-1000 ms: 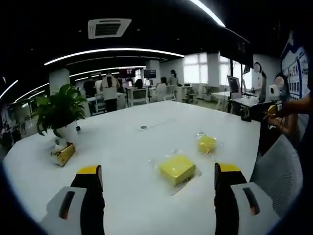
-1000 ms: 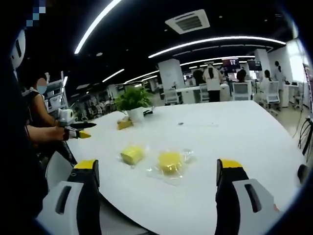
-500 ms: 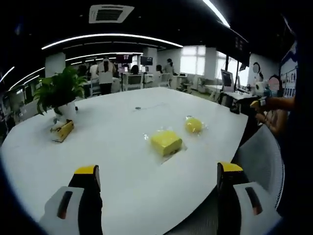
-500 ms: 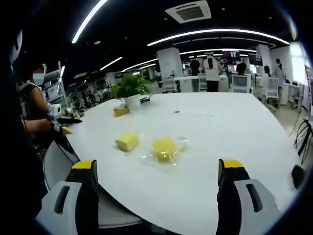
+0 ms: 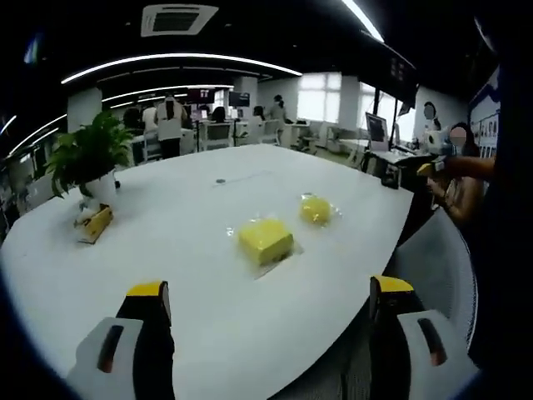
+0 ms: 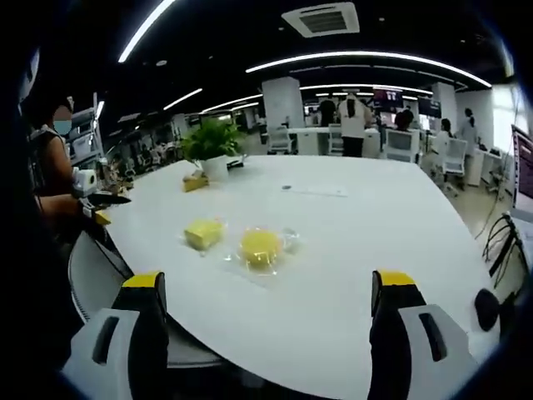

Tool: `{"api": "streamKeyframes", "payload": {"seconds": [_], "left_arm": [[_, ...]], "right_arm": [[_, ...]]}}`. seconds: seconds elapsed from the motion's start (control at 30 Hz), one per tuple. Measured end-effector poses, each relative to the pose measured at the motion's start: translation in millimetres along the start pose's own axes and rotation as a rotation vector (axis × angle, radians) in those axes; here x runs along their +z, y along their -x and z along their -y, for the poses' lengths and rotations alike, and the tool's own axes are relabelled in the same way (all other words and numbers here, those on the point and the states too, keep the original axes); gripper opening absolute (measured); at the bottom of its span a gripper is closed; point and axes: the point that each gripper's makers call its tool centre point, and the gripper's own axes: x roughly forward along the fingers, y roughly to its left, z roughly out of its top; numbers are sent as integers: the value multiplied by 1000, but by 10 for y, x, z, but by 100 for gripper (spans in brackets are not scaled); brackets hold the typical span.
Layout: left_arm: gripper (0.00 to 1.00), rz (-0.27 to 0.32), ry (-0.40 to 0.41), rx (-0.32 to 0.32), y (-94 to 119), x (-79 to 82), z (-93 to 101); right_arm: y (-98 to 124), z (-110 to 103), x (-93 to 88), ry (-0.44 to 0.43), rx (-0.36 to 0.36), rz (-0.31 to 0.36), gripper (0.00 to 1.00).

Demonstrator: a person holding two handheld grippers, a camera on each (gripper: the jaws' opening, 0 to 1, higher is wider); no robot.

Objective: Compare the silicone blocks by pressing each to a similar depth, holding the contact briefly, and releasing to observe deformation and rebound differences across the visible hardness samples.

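Both blocks (image 5: 265,239) (image 5: 315,209) look soft and bag-slippery, so press their top centres; left gripper (image 5: 266,333) and right gripper (image 6: 271,333) stand wide.

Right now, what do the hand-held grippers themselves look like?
Left hand-held gripper and right hand-held gripper look alike: two black jaws capped with yellow tips, each flanked by a light grey housing bearing a dark slot. No cables or sleeves visible.

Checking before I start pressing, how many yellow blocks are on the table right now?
2: a square block mid-table and a rounder block beside it, both in clear wrap on the table.
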Motion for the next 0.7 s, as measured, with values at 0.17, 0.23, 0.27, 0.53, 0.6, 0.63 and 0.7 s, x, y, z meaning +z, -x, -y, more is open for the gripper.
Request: {"api": "streamKeyframes", "payload": {"seconds": [0.17,0.23,0.27,0.53,0.6,0.63,0.7], "left_arm": [[99,-37,26,-41,-111,117,26],[99,-17,91,-78,-179,250,74],[99,-9,119,-92,-213,305,90],[92,-4,321,-216,-862,693,304],[92,-28,316,-233,-1030,728,363],[92,-43,308,-249,-1092,735,403],[90,-54,315,-267,-1252,778,471]], "right_arm": [[-36,-82,-14,5,22,1,96],[-45,-94,-72,16,31,-20,92],[-48,-90,-95,24,27,-28,92],[-30,-73,-153,-1,21,-32,90],[-4,-36,-154,-6,11,-34,90],[2,-27,-155,-8,10,-34,90],[21,7,-156,-14,3,-36,88]]}}
